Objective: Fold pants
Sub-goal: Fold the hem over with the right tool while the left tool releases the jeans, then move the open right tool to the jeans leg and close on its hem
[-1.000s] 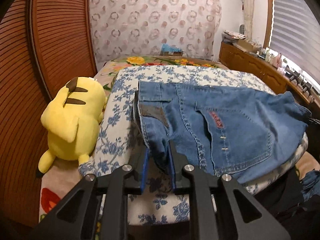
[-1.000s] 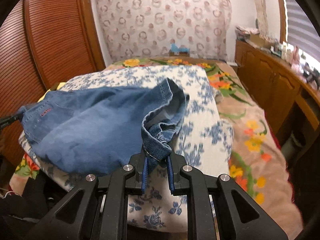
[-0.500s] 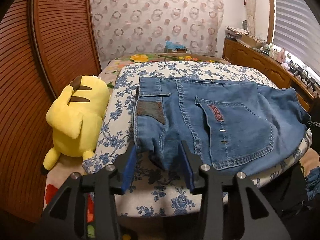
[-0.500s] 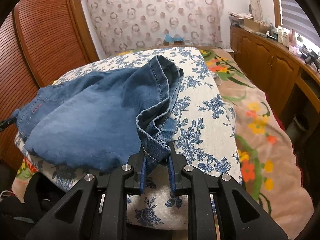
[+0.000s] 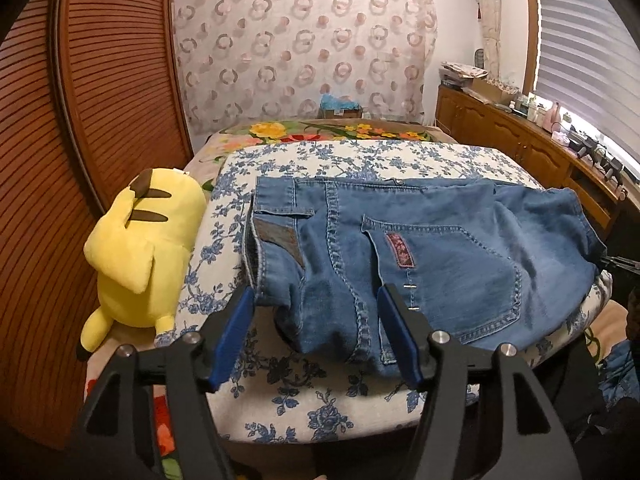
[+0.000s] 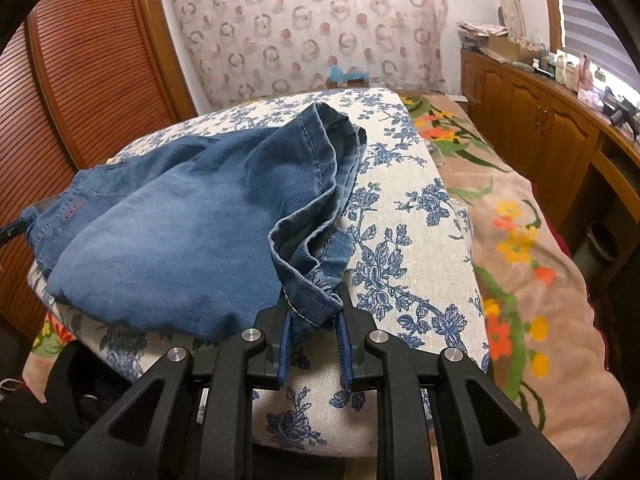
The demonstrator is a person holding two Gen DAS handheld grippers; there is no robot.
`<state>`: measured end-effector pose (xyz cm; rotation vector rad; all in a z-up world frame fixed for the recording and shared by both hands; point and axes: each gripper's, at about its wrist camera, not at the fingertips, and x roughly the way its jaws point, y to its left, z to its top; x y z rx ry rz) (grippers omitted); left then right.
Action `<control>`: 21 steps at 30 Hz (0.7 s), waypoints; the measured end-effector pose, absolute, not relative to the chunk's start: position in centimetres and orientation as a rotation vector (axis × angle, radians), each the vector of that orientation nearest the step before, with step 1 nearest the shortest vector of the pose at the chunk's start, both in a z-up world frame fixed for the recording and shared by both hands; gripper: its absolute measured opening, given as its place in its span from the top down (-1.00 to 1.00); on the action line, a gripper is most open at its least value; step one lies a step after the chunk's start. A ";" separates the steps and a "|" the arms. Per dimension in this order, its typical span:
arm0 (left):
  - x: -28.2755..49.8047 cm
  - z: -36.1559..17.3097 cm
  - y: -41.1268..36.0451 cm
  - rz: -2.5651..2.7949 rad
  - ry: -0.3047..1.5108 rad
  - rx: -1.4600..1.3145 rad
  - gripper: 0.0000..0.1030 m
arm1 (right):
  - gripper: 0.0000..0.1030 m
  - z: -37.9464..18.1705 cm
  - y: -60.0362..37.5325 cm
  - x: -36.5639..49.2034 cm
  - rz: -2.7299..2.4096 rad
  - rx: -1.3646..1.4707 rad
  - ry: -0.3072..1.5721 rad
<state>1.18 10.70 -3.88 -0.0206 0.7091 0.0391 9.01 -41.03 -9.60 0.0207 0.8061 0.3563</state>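
Left wrist view: left tool (image 5: 316, 332) lets go of the folded blue denim pants (image 5: 432, 256).
Its jaws are opening around the waist corner; right tool (image 6: 314, 332) pinches the hem, fold laid.

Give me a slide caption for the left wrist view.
Left gripper opening over folded denim pants on floral cushion, yellow plush alongside.

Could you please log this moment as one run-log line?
left gripper: jaws opening, jeans released | right gripper: shut on jeans hem | jeans: on cushion
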 end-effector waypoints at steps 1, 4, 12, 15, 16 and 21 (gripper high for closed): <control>1.1 -3.7 10.7 0.047 0.709 -0.015 -0.23 | 0.68 -9.6 -41.1 9.0 0.356 0.022 0.807; 0.8 -3.0 10.4 0.049 0.697 0.000 -0.23 | 0.68 -9.6 -41.0 8.8 0.354 0.032 0.807; 0.4 -2.0 8.5 -0.004 0.664 0.014 -0.23 | 0.43 -8.1 -40.7 8.1 0.328 0.041 0.778; 1.0 -2.3 7.5 -0.045 0.671 0.009 -0.23 | 0.38 -7.3 -40.6 7.8 0.332 0.040 0.765; 1.2 -2.5 7.1 -0.056 0.673 0.009 -0.23 | 0.37 -7.0 -40.5 7.6 0.331 0.038 0.758; 3.0 -4.0 4.4 -0.129 0.697 -0.002 -0.23 | 0.37 -6.1 -40.2 7.0 0.345 0.036 0.744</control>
